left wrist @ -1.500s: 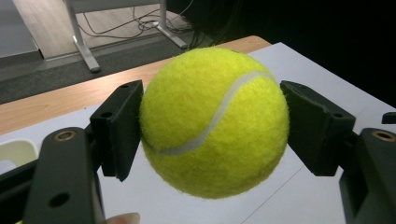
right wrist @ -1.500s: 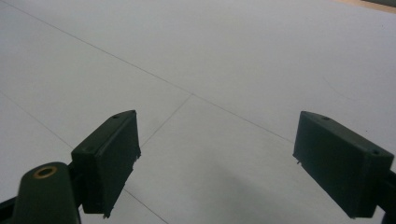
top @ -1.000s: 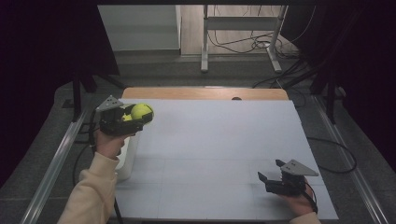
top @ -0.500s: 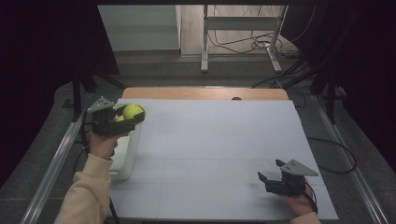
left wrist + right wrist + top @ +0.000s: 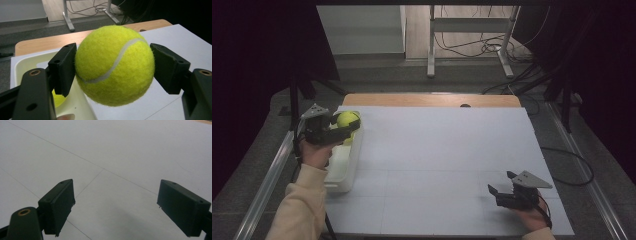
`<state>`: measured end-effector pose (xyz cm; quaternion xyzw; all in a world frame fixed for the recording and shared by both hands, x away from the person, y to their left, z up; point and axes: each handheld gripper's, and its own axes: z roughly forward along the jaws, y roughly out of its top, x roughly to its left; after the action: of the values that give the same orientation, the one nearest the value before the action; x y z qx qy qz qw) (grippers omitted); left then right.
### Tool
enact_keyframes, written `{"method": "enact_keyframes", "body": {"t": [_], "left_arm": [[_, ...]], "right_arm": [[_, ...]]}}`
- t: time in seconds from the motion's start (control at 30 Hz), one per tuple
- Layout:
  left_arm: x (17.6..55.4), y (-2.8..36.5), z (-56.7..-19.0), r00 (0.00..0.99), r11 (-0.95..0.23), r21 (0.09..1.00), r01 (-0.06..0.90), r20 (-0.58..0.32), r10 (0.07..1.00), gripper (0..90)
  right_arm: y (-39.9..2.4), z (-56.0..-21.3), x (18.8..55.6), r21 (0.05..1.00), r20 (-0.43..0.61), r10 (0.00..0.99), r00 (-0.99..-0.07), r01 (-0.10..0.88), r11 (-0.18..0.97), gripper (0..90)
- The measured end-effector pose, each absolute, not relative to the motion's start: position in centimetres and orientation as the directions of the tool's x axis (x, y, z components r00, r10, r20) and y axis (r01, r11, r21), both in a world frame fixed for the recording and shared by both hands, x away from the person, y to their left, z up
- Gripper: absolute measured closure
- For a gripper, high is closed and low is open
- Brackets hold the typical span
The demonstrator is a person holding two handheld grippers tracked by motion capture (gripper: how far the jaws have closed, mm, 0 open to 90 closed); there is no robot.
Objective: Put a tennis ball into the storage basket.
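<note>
In the tray [image 5: 25,65], a second ball [image 5: 58,98].

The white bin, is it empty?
No. In the left gripper view, a second yellow ball lies in the bin, under the left gripper's ball.

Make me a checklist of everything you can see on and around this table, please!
Surface: white sheet with thin grid lines over a wooden table; bare in the middle.
Job's things: yellow tennis ball held over a white tray at the table's left edge; a second yellow thing, partly hidden, lies in the tray.
Clutter: nothing seen.
Grippers: left gripper shut on the tennis ball; right gripper open, holding nothing, low over the sheet near the right front corner.
Cables: loose cables on the floor beyond the table.
Surroundings: metal frame legs, dark curtains at both sides.
</note>
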<state>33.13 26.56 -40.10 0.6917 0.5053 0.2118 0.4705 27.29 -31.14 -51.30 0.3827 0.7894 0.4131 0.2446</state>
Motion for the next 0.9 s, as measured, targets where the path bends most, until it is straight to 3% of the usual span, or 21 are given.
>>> {"method": "enact_keyframes", "body": {"t": [0.9], "left_arm": [[34.2, 28.7, -42.1, 0.32, -0.029, 0.824, 0.566, -0.187, 0.929, 26.6]], "right_arm": [[-31.2, -51.3, 27.3, 0.84, -0.069, 0.809, -0.584, 0.404, 0.363, 14.7]]}}
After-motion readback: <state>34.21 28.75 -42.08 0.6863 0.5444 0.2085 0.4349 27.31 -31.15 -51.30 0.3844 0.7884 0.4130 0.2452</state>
